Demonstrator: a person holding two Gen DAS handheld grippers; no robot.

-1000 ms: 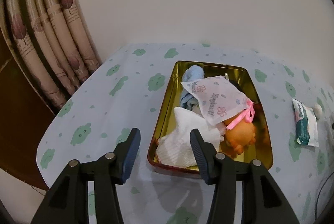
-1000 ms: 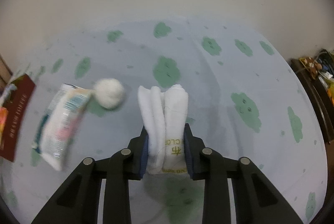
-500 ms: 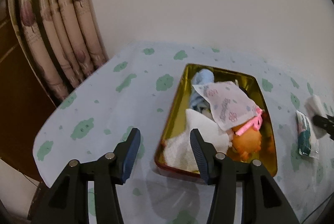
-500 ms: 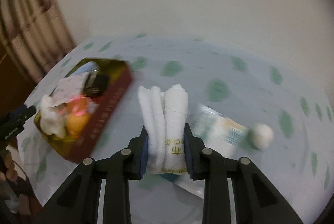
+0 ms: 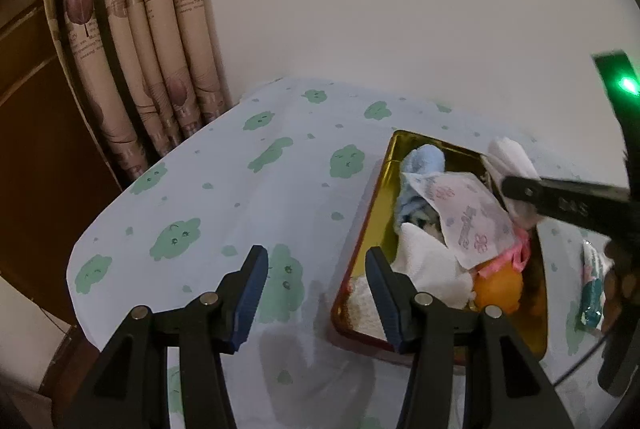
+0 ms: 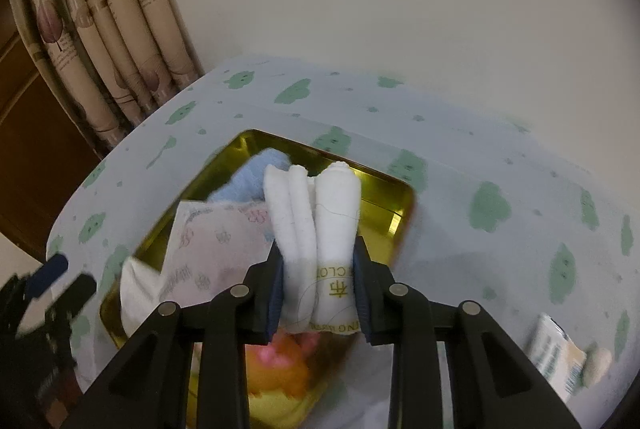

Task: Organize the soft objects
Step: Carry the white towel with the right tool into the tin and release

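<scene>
A gold tin tray [image 5: 362,225] [image 6: 384,189] sits on the table and holds a blue cloth [image 5: 422,165] [image 6: 248,181], a flowered packet [image 5: 464,213] [image 6: 212,245], a white cloth [image 5: 428,261] and an orange plush toy [image 5: 498,283] [image 6: 280,369]. My right gripper [image 6: 318,283] is shut on a folded white towel [image 6: 316,221] and holds it above the tray; it also shows in the left wrist view [image 5: 516,185]. My left gripper [image 5: 316,293] is open and empty, at the tray's near left edge.
The table has a pale cloth with green prints [image 5: 240,197]. A tissue packet [image 6: 554,355] [image 5: 592,293] and a white pompom [image 6: 600,359] lie right of the tray. Patterned curtains [image 5: 152,41] hang at the back left, with dark wood beside them.
My right gripper has carried the towel left from the bare table to above the tray. My left gripper has drawn back to the left.
</scene>
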